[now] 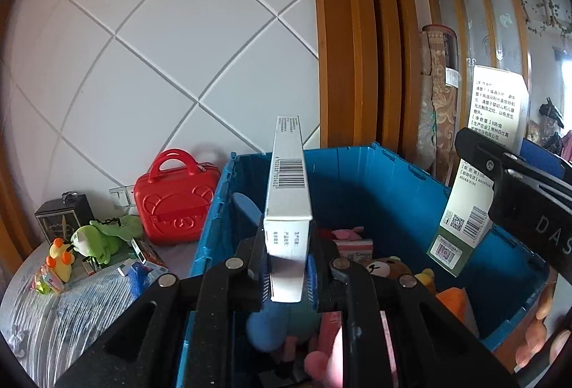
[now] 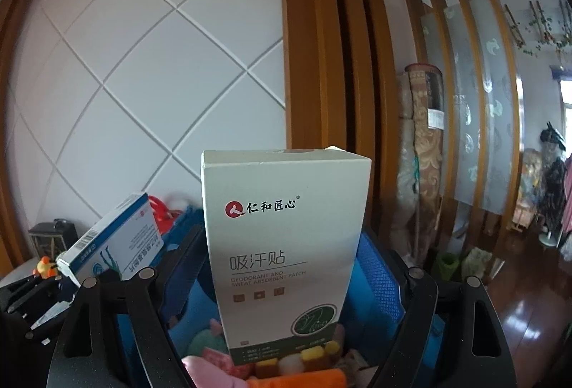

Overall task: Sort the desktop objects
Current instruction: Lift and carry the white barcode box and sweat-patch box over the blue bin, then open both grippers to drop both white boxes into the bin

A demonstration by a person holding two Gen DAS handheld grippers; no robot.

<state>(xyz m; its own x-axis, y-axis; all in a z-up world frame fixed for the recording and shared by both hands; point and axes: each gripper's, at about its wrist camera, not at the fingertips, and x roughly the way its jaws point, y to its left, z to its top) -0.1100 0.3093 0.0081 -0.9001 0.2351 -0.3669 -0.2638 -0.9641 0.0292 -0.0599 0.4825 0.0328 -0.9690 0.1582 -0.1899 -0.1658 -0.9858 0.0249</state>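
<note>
My left gripper [image 1: 287,266] is shut on a thin white-and-blue box [image 1: 287,187], held edge-on with its barcode up, above the blue crate [image 1: 357,180]. The crate holds plush toys [image 1: 386,266] and several small boxes. At the right edge my right gripper [image 1: 500,195] carries a white-and-green patch box [image 1: 468,209] over the crate's right rim. In the right wrist view my right gripper [image 2: 282,263] stands wide and shut on that patch box [image 2: 282,245], upright with its printed face towards the camera. The white-and-blue box [image 2: 118,241] shows at the left in my left gripper [image 2: 46,288].
Left of the crate a red handbag [image 1: 175,198] stands by the white panelled wall. A plastic-covered table [image 1: 53,309] bears a green plush [image 1: 103,237], a yellow duck [image 1: 60,259], a black box [image 1: 64,220] and small boxes [image 1: 143,263]. A wooden pillar [image 1: 357,30] and rolled carpet [image 1: 436,102] rise behind.
</note>
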